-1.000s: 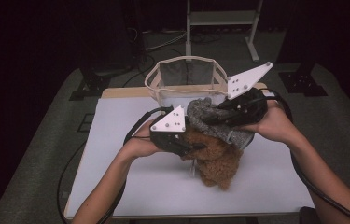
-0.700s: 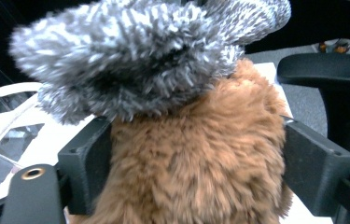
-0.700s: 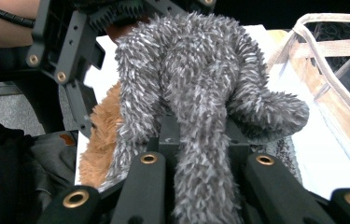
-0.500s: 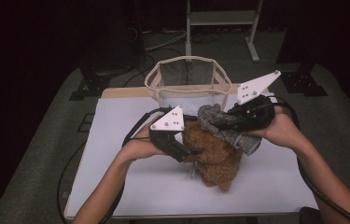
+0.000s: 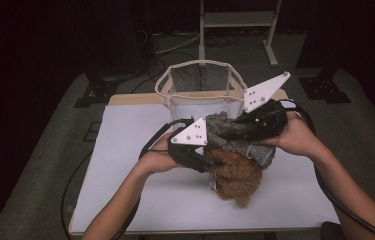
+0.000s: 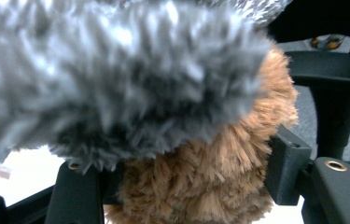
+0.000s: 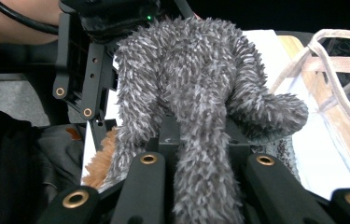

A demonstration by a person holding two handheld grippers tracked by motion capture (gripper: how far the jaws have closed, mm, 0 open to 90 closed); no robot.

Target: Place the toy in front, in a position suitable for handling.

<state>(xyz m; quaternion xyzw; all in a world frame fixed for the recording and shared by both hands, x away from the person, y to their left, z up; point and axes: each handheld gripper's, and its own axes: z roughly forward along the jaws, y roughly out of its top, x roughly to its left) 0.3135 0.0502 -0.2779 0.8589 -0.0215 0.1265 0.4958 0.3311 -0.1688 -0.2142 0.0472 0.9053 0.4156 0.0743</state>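
Nearest, toward the bench's front edge: curly brown plush toy (image 5: 237,172) lying on the white bench (image 5: 125,165), head end tucked under a shaggy grey knitted garment (image 5: 235,135). Left tool (image 5: 210,161) clamped again on the brown plush, jaws just closed in after springing wide half a second back; fur bulging between the black jaws in the left gripper view (image 6: 200,186). Looks like a re-grip, a firmer hold for pulling the garment over the toy. Farther in, right tool (image 5: 232,134) pinched tight on the grey garment (image 7: 196,140), hold unchanged. Against the earlier frame: garment stretched wider and lower over the toy. At the far edge, clear mesh basket with cream trim (image 5: 200,67), untouched.
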